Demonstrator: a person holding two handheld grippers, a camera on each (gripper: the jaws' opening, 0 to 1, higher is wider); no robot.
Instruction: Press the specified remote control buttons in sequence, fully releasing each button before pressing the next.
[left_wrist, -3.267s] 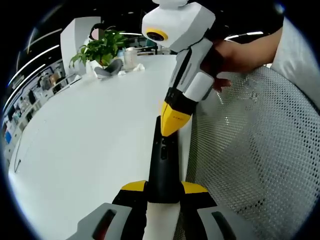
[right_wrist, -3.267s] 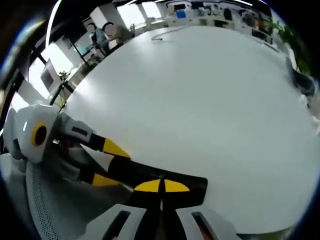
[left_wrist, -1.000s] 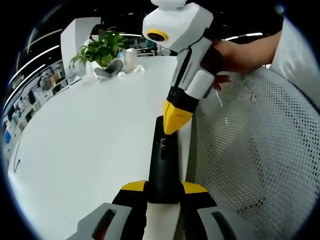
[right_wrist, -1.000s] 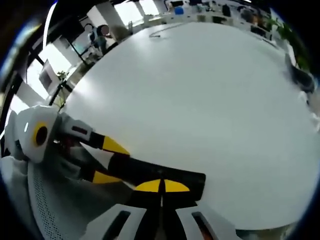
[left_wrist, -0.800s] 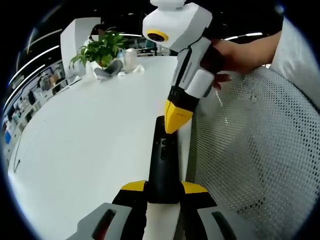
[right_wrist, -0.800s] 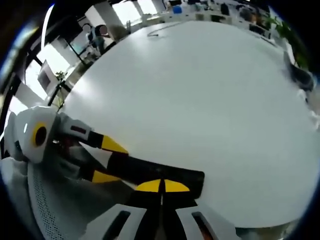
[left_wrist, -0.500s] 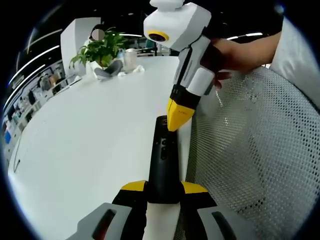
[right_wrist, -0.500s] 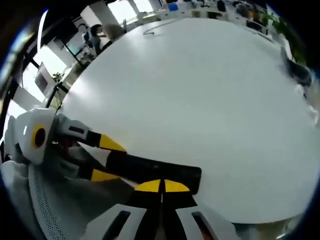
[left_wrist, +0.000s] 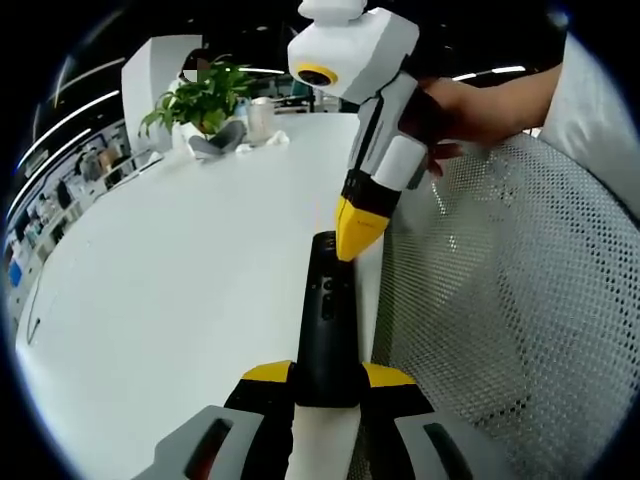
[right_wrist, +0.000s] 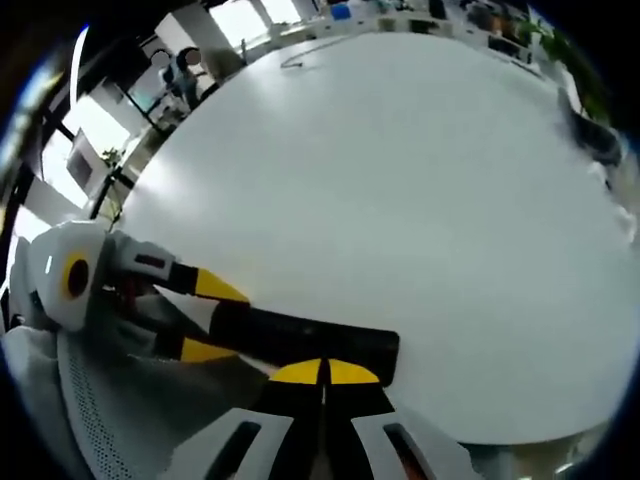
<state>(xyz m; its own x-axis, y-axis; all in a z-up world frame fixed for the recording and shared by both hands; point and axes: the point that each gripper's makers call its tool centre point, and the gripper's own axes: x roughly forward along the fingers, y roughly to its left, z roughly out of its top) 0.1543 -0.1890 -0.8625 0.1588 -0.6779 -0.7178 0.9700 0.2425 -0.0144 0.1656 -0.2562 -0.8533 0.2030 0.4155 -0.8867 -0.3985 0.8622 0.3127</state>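
Remote control (left_wrist: 325, 315) clamped in left hand-held gripper (left_wrist: 326, 375), right one's tip above.

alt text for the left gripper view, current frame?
The left hand-held gripper clamps a black remote control pointing away over a white table, while the right hand-held gripper, jaws together, touches its yellow tip to the remote's far end. A person's hand holds that gripper above a white mesh chair; a potted plant stands at the table's far edge.

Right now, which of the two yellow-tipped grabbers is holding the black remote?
The left gripper: its jaws clamp the remote from both sides. The right gripper only points its shut tip at the remote's far end.
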